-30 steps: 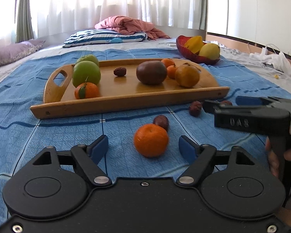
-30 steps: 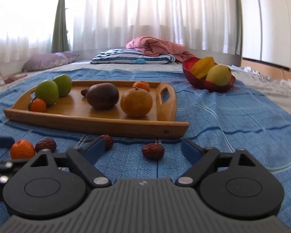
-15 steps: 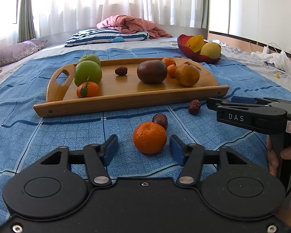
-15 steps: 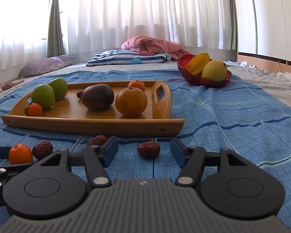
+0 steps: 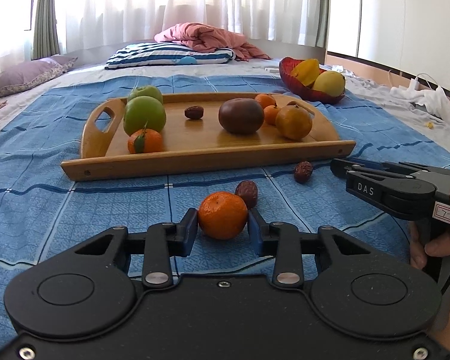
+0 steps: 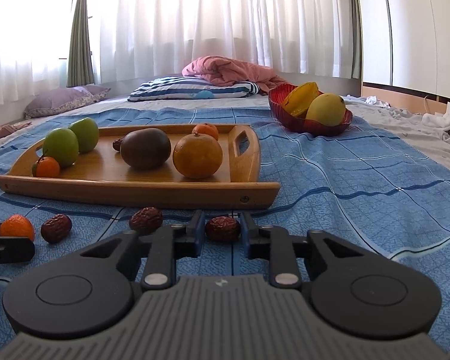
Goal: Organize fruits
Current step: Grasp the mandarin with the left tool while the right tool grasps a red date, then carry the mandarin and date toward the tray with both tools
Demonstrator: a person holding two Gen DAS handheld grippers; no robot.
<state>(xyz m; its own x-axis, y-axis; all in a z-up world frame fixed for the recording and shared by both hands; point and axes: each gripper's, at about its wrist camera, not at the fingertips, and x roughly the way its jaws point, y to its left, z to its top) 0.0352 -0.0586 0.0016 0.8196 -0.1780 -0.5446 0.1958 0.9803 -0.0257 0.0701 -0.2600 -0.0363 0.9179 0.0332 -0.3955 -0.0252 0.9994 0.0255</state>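
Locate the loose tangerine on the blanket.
In the left wrist view, the tangerine lies between the left gripper fingers, before the wooden tray, a red date touching behind it.

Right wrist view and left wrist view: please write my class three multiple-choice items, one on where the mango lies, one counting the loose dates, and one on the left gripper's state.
1. Where does the mango lie?
A on the striped pillow
B in the red bowl
C on the floor

2. How many red dates lie on the blanket, off the wooden tray?
A one
B three
C five

3. The left gripper has its fingers:
A shut on nothing
B clamped on an apple
C on either side of the tangerine

Key: B, it rests in the bowl beside a starfruit; B, three lie before the tray's front edge; C, the pads flank the tangerine on the blanket.
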